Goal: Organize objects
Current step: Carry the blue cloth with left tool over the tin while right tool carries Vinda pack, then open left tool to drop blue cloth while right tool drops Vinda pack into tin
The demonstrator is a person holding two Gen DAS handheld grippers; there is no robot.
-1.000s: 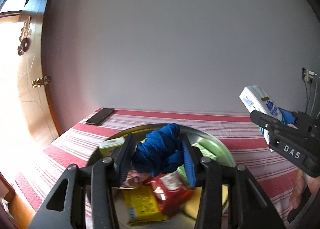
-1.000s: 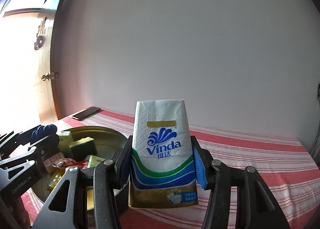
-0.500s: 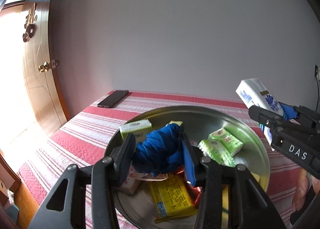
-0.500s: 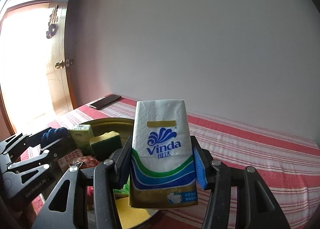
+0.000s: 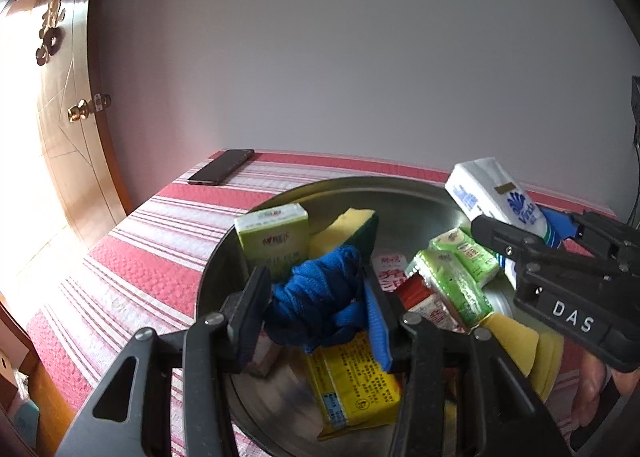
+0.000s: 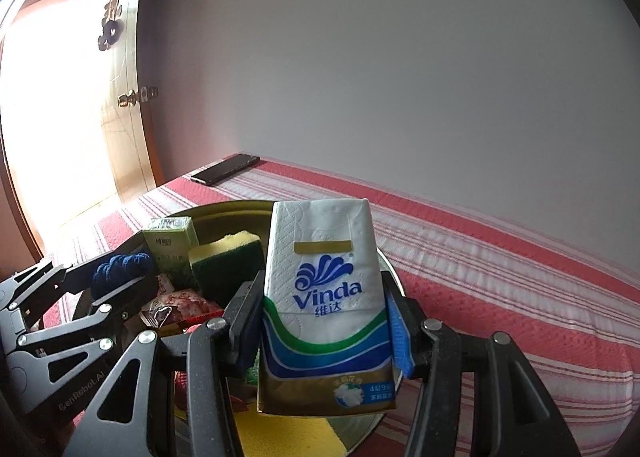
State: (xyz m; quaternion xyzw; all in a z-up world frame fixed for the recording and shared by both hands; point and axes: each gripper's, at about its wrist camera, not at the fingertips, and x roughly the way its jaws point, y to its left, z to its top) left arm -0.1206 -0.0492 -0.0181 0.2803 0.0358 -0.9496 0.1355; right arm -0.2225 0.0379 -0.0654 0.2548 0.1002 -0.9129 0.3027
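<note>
A blue cloth point(image 5: 320, 297) is clamped by the left gripper point(image 5: 318, 309) and a tissue pack point(image 6: 326, 305) by the right gripper point(image 6: 326, 333), both held over the metal basin point(image 5: 360, 187), at 6 o'clock, evidently for deposit.

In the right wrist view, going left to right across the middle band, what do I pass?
Left gripper shut on the blue cloth → green carton → sponge → Vinda tissue pack in the right gripper → striped tablecloth.

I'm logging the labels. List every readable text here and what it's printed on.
"Vinda 维达": tissue pack in the right gripper.
"DAS": right gripper body, left view.
"GenRobot.AI": left gripper body, right view.
Green carton, yellow packet, snack wrappers: print too small or blurred.
</note>
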